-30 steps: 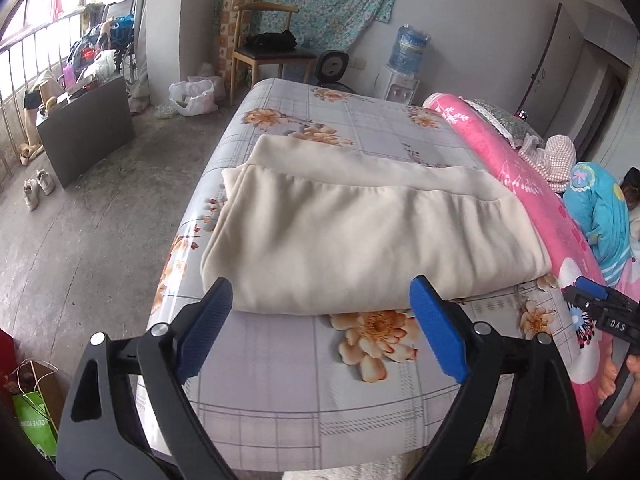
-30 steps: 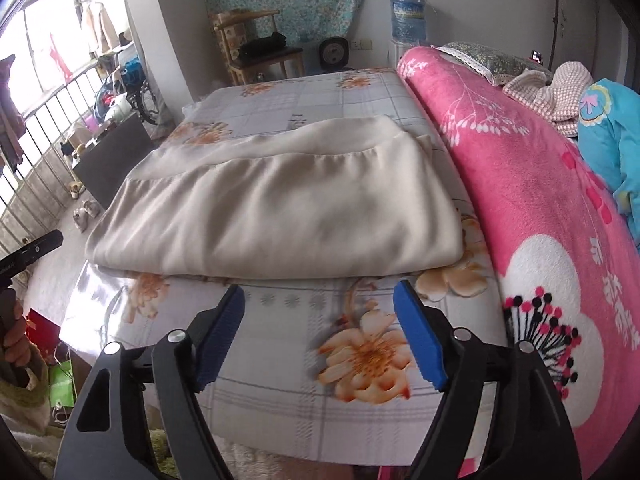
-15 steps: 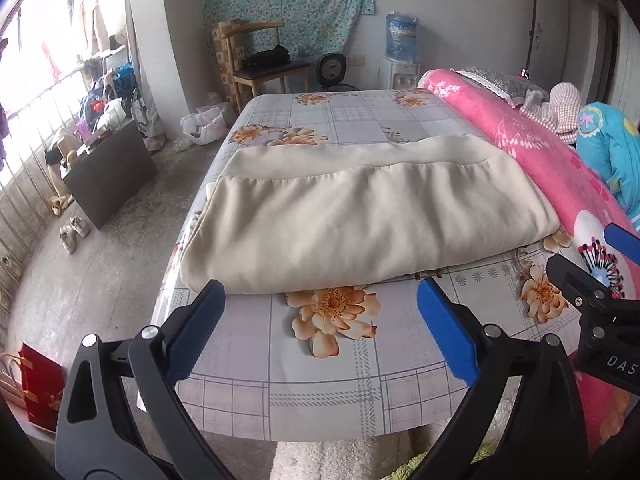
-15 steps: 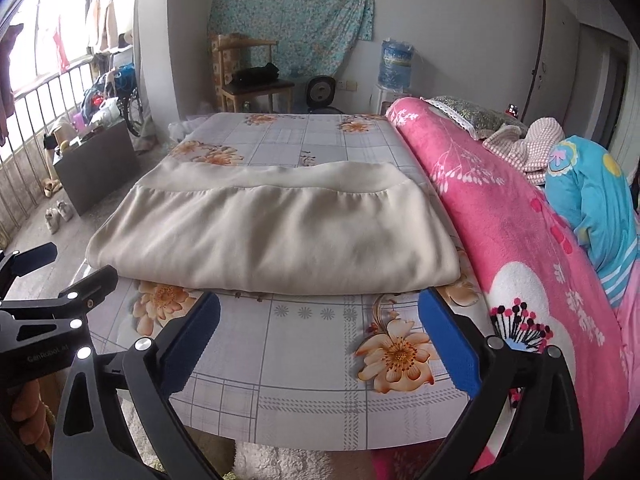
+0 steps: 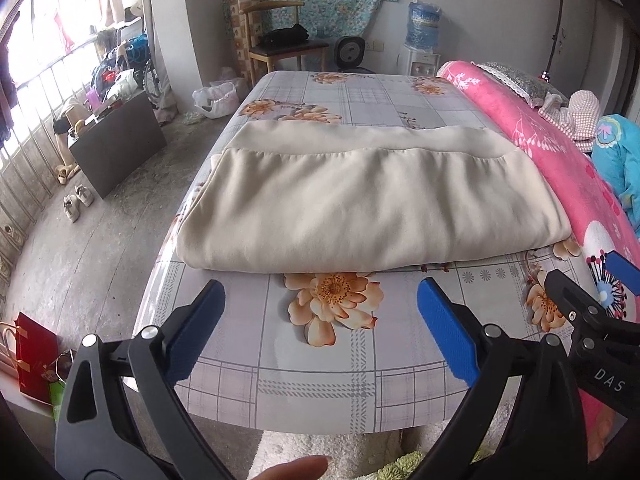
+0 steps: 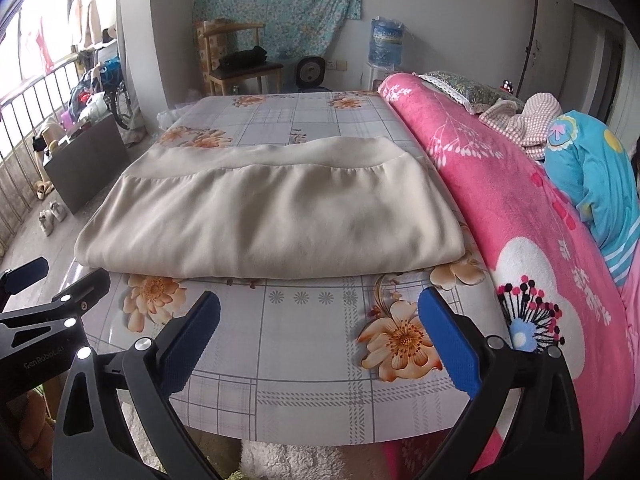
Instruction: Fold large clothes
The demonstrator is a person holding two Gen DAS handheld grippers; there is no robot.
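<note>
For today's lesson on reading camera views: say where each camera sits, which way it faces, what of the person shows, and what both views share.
Left wrist: on the left gripper, facing down over the table toward the folded cream garment; open jaws and a fingertip show.
Right wrist: on the right gripper, facing the same way, beside the pink blanket; open jaws show.
Shared: garment, table, chair, and each view catches the other gripper.

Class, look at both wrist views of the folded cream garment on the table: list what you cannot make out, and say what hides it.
- Cream garment: what kind it is; the folding hides sleeves, legs and underside in both views.
- Table: its legs, cut off below its front edge, both views.
- Right gripper: only partly seen in the left wrist view, cut by the frame edge.
- Water bottle: label too small to read.
</note>
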